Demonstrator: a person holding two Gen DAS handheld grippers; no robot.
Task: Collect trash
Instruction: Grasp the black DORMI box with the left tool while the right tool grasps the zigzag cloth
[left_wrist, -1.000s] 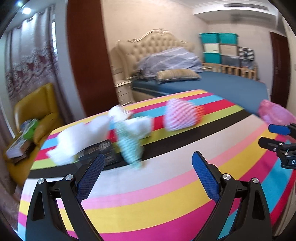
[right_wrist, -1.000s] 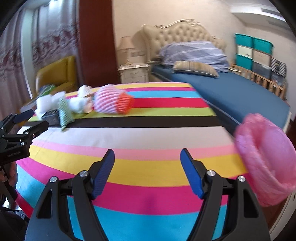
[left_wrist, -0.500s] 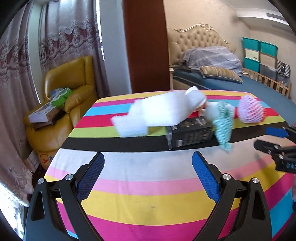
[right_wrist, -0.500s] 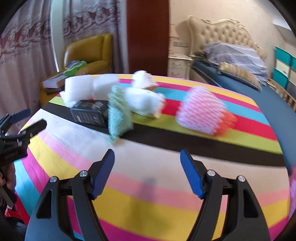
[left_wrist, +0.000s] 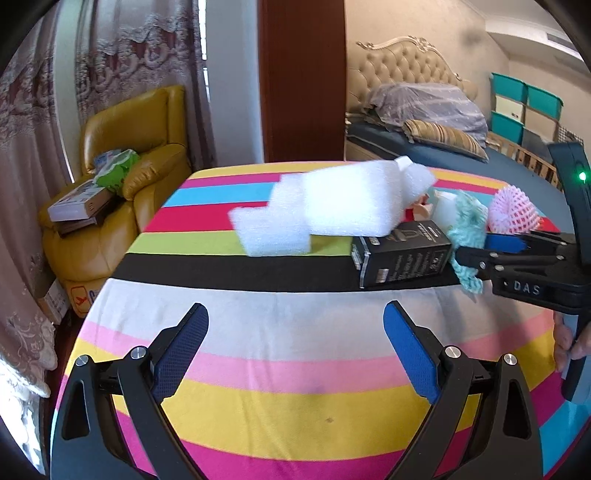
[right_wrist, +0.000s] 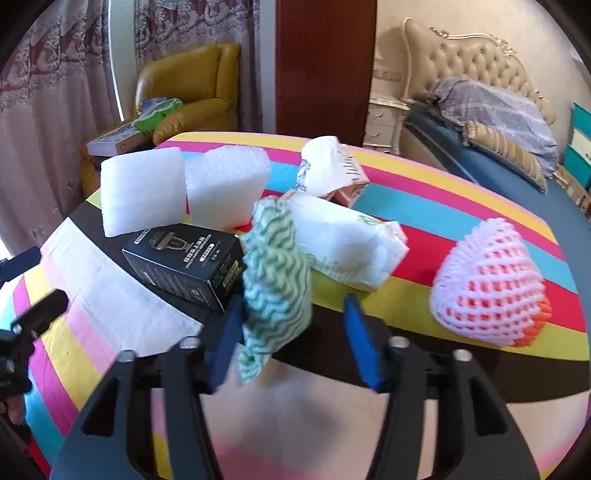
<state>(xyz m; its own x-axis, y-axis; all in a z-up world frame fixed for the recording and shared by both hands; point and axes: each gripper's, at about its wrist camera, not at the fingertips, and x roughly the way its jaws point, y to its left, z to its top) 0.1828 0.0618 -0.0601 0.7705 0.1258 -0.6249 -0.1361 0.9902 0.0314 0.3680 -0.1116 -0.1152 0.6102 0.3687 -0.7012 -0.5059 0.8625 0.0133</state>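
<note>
While the left gripper (left_wrist: 295, 354) hovers level over the table's (left_wrist: 295, 413) near edge, jaws spread and empty, the right gripper (right_wrist: 295, 332) reaches low, jaws wide around the green foam net (right_wrist: 275, 280). Beyond lie a black box (right_wrist: 184, 264), white foam blocks (right_wrist: 142, 192) and a pink foam net (right_wrist: 487, 280).

Left gripper (left_wrist: 295, 350): black skeletal frame with cut-outs, silver screws, blue textured finger pads (left_wrist: 179, 354). Right gripper (right_wrist: 295, 332): same black frame, blue pads; white "DAS" lettering, green LED lit, bare skin at handle.
</note>
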